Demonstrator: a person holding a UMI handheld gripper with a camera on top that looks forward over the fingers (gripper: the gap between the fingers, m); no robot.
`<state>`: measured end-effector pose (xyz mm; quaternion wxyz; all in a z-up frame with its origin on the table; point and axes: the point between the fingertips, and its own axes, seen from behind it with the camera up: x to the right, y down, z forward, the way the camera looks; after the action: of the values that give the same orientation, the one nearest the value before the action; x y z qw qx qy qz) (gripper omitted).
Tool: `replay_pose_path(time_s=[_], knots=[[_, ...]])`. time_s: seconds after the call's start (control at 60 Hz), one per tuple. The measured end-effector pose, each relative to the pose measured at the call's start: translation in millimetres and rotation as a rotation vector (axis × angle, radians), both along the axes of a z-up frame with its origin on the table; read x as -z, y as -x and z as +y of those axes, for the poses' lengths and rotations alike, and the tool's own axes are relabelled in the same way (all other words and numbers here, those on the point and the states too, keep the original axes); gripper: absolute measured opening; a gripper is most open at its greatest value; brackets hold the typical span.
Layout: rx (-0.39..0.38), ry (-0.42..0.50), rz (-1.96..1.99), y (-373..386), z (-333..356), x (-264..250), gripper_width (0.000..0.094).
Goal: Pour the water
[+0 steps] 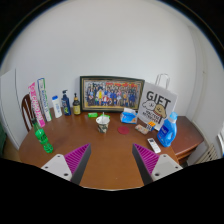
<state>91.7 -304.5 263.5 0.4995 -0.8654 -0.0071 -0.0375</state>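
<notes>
A green bottle (44, 137) stood near the table's (105, 160) left edge, free to grasp. The cup (102, 123), probably the pouring target, sat centrally, far beyond the gripper (111, 160), whose fingers were spread and empty.

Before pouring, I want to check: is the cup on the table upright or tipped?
Upright. The cup stands on its base on the table, beyond the open gripper, rim upward. Whether it holds water cannot be told.
</notes>
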Motion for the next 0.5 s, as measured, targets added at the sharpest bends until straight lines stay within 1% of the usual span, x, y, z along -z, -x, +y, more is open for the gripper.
replay_pose_path(time_s=[0.05, 0.25, 0.45, 0.5], knots=[[-0.012, 0.003, 0.005, -1, 1, 3, 0.0855], [-0.036, 0.043, 0.004, 46, -4, 24, 0.0855], [-0.089, 0.057, 0.019, 132, -8, 57, 0.0859], [-0.103, 0.043, 0.031, 160, -6, 66, 0.0857]])
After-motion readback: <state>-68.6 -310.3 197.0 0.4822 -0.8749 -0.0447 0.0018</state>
